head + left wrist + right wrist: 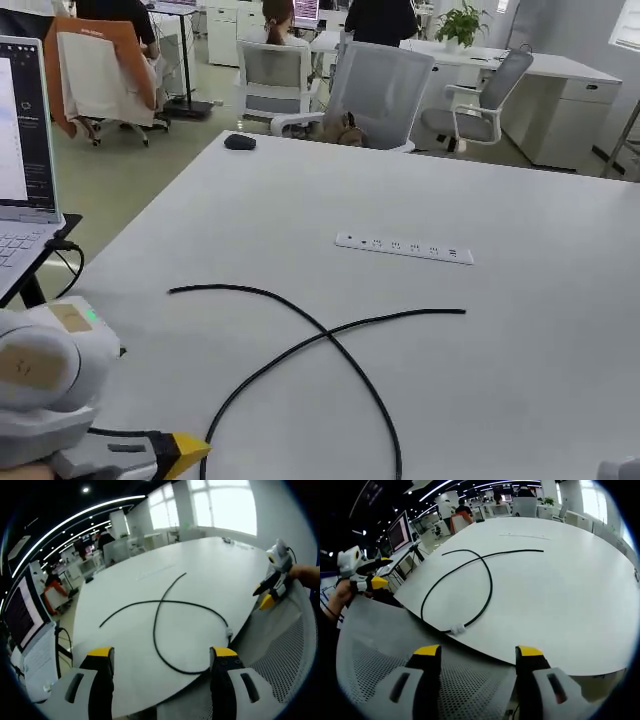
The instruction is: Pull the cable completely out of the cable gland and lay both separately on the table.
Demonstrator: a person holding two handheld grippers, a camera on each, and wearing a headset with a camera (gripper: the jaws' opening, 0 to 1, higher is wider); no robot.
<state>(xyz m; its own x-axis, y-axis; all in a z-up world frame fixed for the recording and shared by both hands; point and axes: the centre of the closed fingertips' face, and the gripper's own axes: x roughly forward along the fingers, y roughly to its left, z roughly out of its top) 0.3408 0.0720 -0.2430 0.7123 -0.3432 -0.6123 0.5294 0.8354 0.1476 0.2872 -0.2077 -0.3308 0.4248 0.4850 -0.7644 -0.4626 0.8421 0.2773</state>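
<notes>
A long black cable lies on the white table, looped so that it crosses itself. Its near end carries a small whitish cable gland, which rests close to the table's near edge. The cable still runs through the gland. My left gripper hangs off the table's near left corner, open and holding nothing; its yellow tip points toward the loop. My right gripper is open and holding nothing, below the near edge, short of the gland. The left gripper appears at the left of the right gripper view.
A white power strip lies mid-table beyond the cable, with a black mouse at the far left corner. A laptop stands off the table's left side. A grey mesh chair back sits between me and the table. Office chairs and people are behind.
</notes>
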